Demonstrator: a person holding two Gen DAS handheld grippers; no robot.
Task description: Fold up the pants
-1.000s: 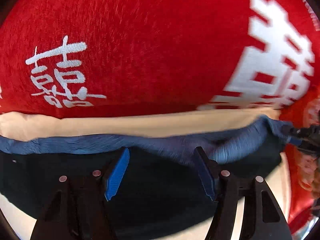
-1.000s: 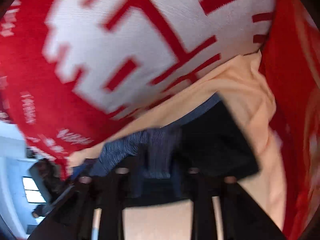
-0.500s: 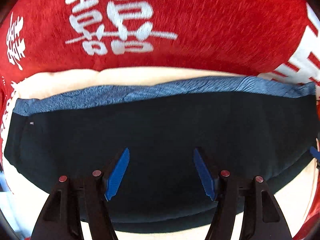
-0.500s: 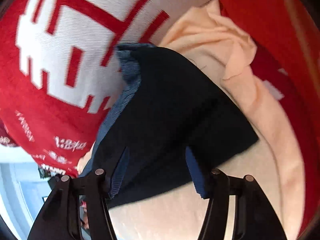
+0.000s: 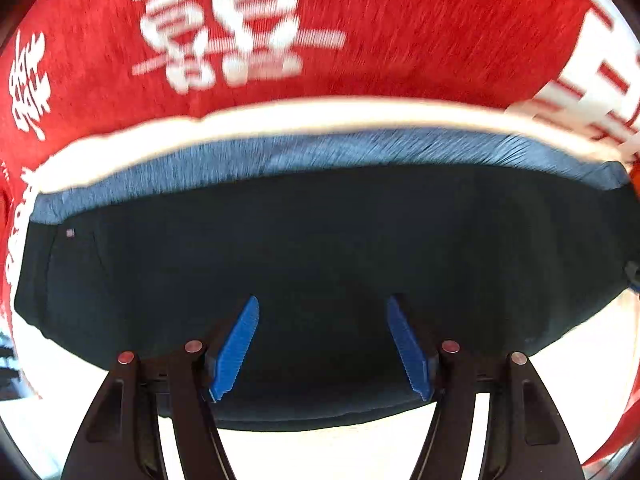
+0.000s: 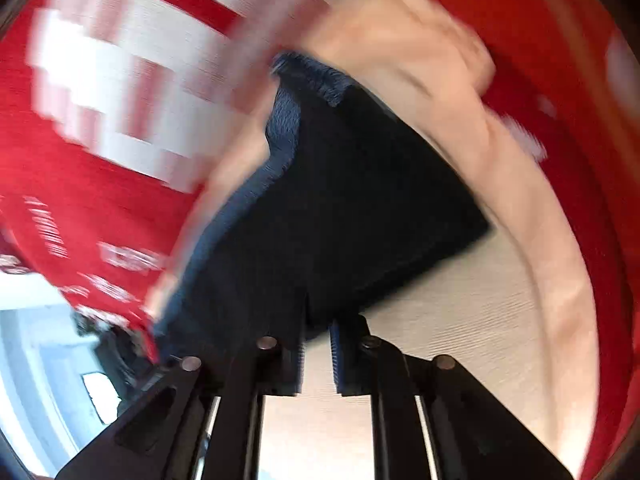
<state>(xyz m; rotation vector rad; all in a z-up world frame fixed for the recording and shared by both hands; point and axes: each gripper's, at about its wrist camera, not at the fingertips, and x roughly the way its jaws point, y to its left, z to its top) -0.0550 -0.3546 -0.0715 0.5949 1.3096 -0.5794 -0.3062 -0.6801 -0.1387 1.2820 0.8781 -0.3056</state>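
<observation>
The dark navy pants lie folded into a wide band, with a lighter blue ribbed waistband along the far edge. My left gripper is open and empty, hovering over the near edge of the pants. In the right wrist view the pants show as a dark folded block with the blue waistband at its left edge. My right gripper is nearly closed, its jaws a narrow gap apart at the pants' near edge; whether it pinches fabric is unclear.
The pants rest on a cream cloth, also in the right wrist view. Under it lies a red blanket with white characters, seen also in the right wrist view. A room shows at the lower left.
Both grippers let go of the waistband and pulled back toward the near edge. The pants now lie flat. The right gripper's jaws went from wide open to nearly closed.
</observation>
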